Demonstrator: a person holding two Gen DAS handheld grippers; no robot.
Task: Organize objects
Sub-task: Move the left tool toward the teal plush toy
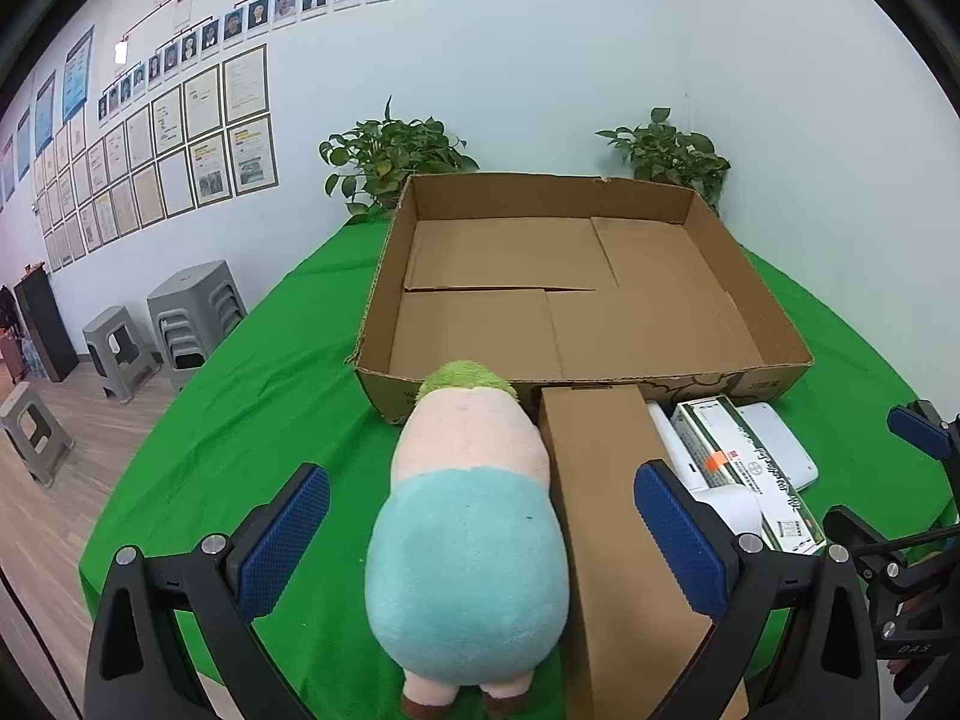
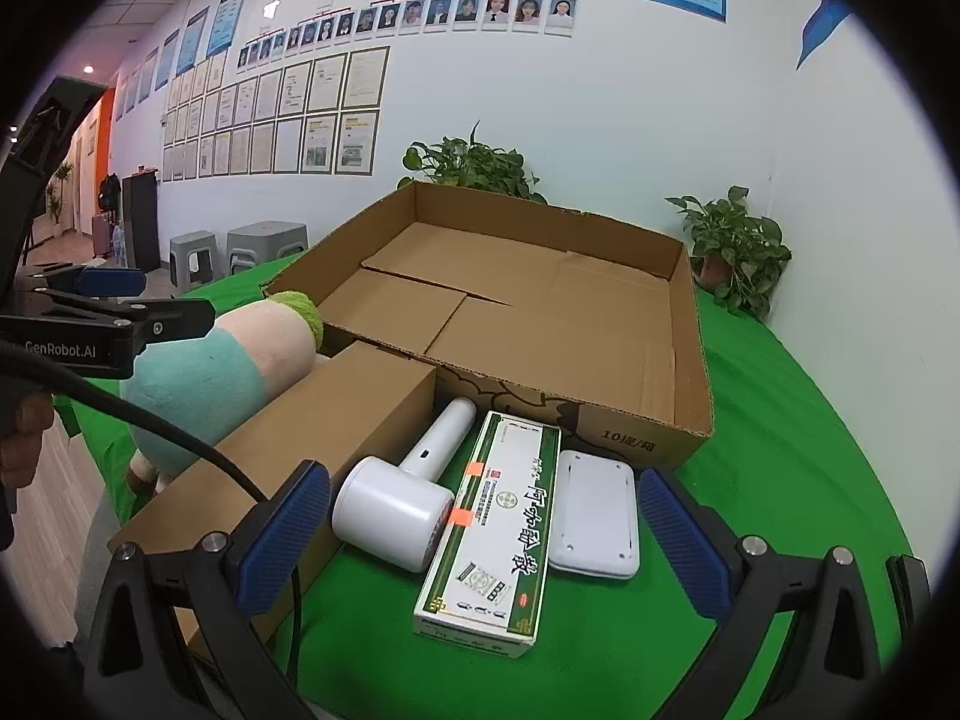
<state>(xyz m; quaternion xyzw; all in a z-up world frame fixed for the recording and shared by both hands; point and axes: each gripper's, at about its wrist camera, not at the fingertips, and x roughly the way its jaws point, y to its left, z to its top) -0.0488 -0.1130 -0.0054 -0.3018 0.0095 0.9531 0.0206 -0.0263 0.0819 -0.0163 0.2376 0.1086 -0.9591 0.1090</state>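
Note:
A plush toy (image 1: 471,516) with green hair, pink body and teal lower half lies on the green cloth, between the wide-open fingers of my left gripper (image 1: 480,540), which do not touch it. A long closed brown box (image 1: 606,498) lies at its right side. My right gripper (image 2: 486,540) is open above a white handheld device (image 2: 399,504), a white-and-green carton (image 2: 498,528) and a flat white pad (image 2: 594,519). The big open cardboard tray (image 1: 576,276) stands behind them, holding nothing. The left gripper (image 2: 90,300) shows at the left of the right wrist view.
Two potted plants (image 1: 390,150) (image 1: 672,150) stand behind the tray against the wall. Grey stools (image 1: 192,312) stand on the floor left of the table. The green cloth (image 1: 240,420) drops off at the table's left edge. A black cable (image 2: 180,438) crosses the brown box.

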